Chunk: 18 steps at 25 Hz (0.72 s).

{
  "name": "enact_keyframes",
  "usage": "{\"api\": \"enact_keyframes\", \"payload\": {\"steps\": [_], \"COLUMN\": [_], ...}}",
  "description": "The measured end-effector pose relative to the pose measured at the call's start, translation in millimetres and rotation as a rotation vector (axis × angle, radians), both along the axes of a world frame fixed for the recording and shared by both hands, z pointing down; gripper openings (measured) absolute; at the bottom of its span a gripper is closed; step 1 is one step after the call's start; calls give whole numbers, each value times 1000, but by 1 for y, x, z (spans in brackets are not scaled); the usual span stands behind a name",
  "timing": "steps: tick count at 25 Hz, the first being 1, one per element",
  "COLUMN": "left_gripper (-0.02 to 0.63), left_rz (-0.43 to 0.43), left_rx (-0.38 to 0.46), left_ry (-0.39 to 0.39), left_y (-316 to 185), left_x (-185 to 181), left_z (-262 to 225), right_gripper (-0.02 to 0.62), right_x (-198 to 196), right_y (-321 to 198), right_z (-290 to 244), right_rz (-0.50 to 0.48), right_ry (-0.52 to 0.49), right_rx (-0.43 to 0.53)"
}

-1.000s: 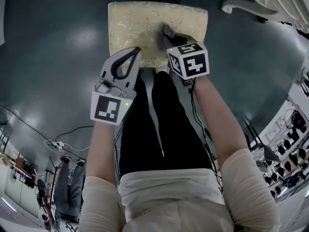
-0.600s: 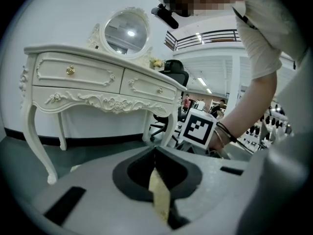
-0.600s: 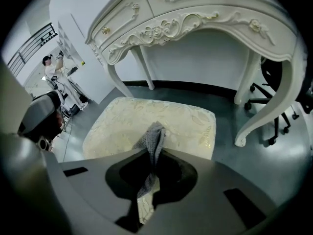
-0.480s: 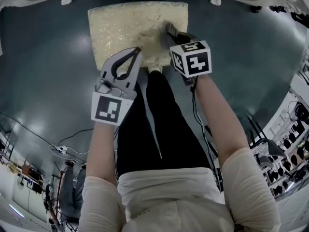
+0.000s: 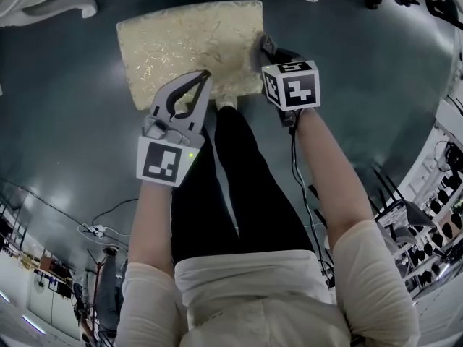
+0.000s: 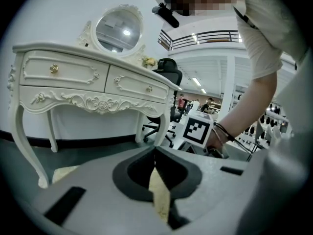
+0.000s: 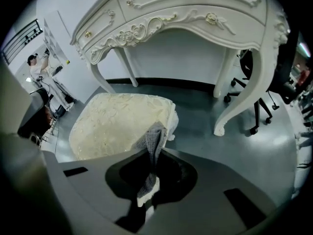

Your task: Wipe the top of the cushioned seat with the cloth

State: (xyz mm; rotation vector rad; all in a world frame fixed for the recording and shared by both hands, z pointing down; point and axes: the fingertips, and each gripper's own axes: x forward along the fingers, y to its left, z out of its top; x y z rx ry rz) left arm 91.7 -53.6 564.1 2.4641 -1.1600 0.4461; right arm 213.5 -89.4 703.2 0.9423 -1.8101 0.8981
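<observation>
The right tool (image 5: 265, 48) is clamped on the grey cloth (image 7: 153, 136), which is pinched between its jaws and pokes out past the tips. Just ahead of those tips and to their left lies the cushioned seat (image 7: 117, 126), its pale patterned top bare; the cloth sits at the seat's edge nearest this tool. The left tool (image 5: 204, 76) hangs over the seat's near edge with its jaws closed tip to tip on nothing. Beyond the right tool stands a white carved dressing table (image 7: 195, 13) on the dark floor (image 7: 254, 146).
</observation>
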Motion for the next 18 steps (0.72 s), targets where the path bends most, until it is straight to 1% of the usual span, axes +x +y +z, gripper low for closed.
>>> {"api": "enact_keyframes", "payload": {"steps": [3,7,10,13,18], "left_gripper": [2,2,2,2,2], "left_rz": [12,14,12,7,-11], "left_rx": [-1,2,22,19,17], "left_ry": [3,7,12,13,-5], "left_y": [4,13,20,31,49], "left_x": [1,-11,-28,-51,-96], "left_z": [-2,-14,-27,-34,-34], "right_gripper": [28,28,26,27,27], "right_x": [15,10,-14,-49,-105], "right_y": [2,5,13,29,52], "right_z": [-2,-25,-45,-57,-54], "right_rz": [9,32,31,20,17], "right_ry": [41,42,14,-20,-66], "right_rx": [-4,24,42,39,25]}}
